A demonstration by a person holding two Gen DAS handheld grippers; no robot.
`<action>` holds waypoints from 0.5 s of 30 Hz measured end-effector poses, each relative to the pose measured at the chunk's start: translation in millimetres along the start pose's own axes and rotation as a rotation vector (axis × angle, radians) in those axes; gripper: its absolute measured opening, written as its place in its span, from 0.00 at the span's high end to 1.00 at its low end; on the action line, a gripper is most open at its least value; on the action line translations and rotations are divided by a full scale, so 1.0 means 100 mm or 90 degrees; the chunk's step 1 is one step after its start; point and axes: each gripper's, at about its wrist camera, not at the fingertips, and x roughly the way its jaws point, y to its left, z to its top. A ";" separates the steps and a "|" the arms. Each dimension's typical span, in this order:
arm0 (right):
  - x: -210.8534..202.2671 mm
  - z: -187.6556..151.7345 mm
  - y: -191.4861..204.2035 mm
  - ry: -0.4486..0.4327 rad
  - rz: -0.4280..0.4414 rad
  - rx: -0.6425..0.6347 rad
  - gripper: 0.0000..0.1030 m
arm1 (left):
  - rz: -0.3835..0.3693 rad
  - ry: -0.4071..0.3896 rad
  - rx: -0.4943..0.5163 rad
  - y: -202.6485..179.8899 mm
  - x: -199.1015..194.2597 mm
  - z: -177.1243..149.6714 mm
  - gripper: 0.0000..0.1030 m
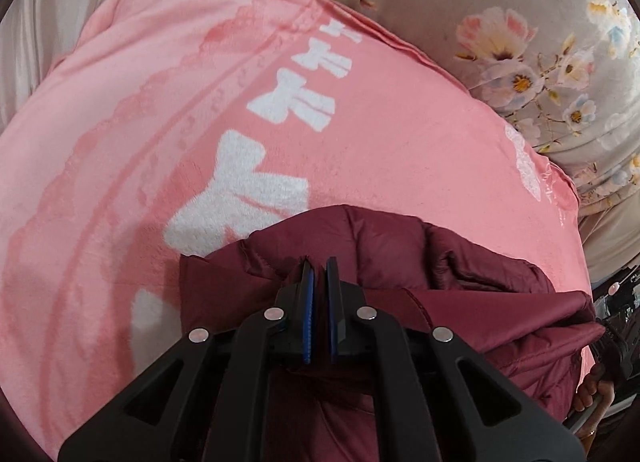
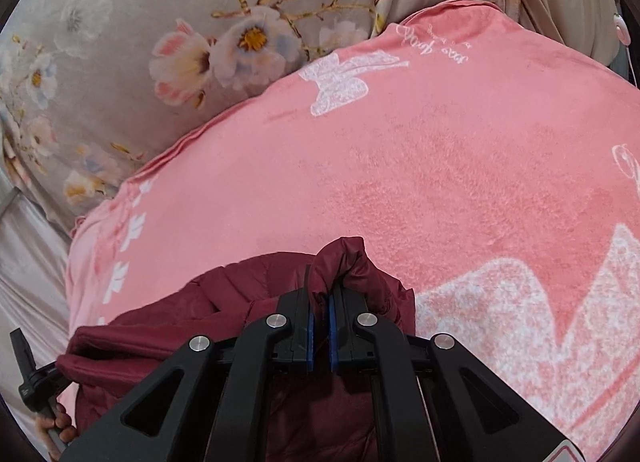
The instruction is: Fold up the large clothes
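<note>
Left wrist: left claw (image 1: 319, 262) pinching maroon jacket (image 1: 400, 246) | right claw (image 2: 319, 282) pinching it too

At the bottom centre we saw our right gripper (image 2: 320, 302) clamped on a bunched fold of the maroon padded jacket (image 2: 248, 294); it lay over a pink blanket (image 2: 440, 166); floral bedding (image 2: 140, 42) filled the upper left.

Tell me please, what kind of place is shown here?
Probably a bedroom, on a bed: a pink blanket with white bows is spread over floral bedding, and a maroon padded jacket lies on top.
</note>
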 end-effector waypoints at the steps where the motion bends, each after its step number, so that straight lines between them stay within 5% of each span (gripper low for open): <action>1: 0.06 -0.01 -0.01 0.005 -0.004 -0.002 0.96 | 0.000 0.003 -0.002 0.02 0.04 -0.01 0.94; 7: 0.26 -0.09 0.03 0.005 -0.037 -0.032 0.95 | -0.020 -0.009 -0.012 0.06 0.18 -0.05 0.92; 12: -0.07 0.00 0.07 -0.033 -0.001 -0.045 0.81 | -0.046 -0.020 -0.050 0.15 0.05 0.00 0.86; 13: -0.18 0.03 0.06 -0.045 0.011 -0.039 0.75 | -0.043 -0.032 -0.057 0.16 -0.06 0.02 0.74; 14: -0.31 0.06 0.05 -0.062 0.023 -0.033 0.69 | -0.019 -0.064 -0.059 0.18 -0.23 0.05 0.45; 15: -0.49 0.07 0.05 -0.088 0.033 -0.032 0.66 | 0.000 -0.098 -0.060 0.18 -0.38 0.07 0.32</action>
